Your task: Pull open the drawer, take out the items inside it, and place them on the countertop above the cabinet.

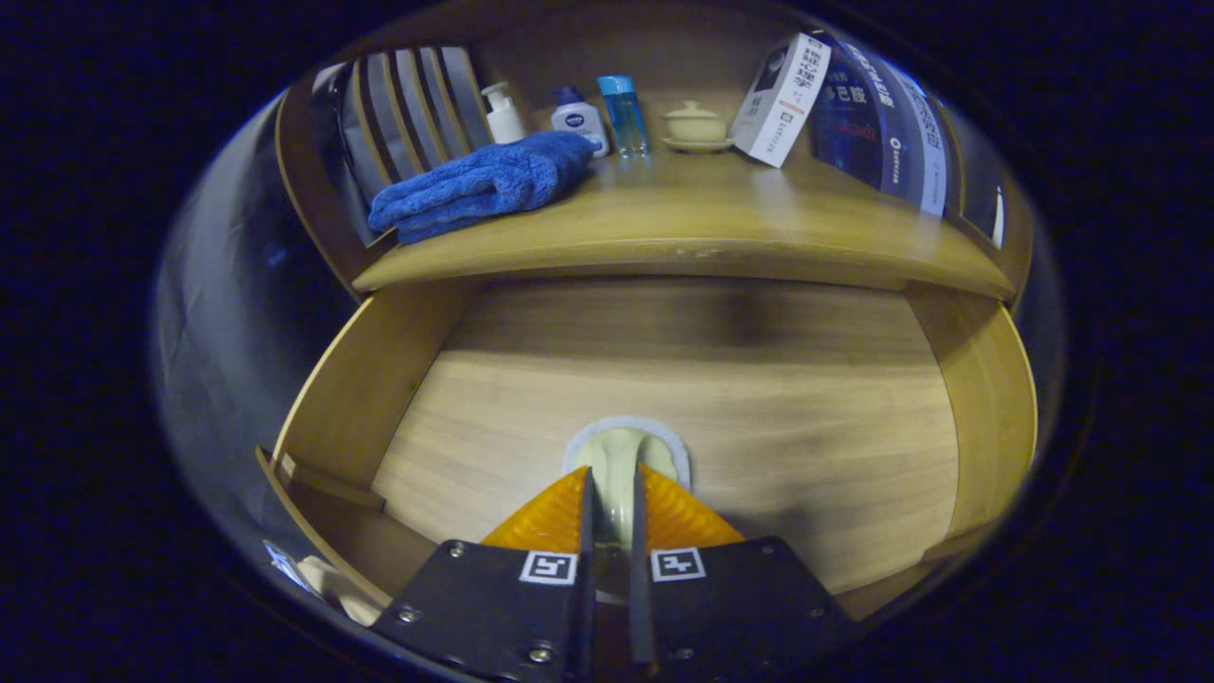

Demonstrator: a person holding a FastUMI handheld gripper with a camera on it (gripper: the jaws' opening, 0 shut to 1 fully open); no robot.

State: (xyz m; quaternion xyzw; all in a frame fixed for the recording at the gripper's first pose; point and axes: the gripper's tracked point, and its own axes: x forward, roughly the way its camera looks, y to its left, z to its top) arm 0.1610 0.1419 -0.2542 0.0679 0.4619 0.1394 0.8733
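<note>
Wooden drawer (360, 408) stands open; the fingers (607, 503) pinch a pale lid (621, 460) inside it, not yet on the surface (721, 223) above.

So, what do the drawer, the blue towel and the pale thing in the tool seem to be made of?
Drawer: wood or wood veneer, with visible grain and a satin sheen.
Blue towel: soft plush cloth, probably microfibre, with a fuzzy pile.
Pale thing between the tool's closed fingers: smooth and cream, perhaps glazed ceramic or plastic; I cannot tell which.

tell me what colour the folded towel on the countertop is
Blue towel, clearest in the gripper view.
</note>
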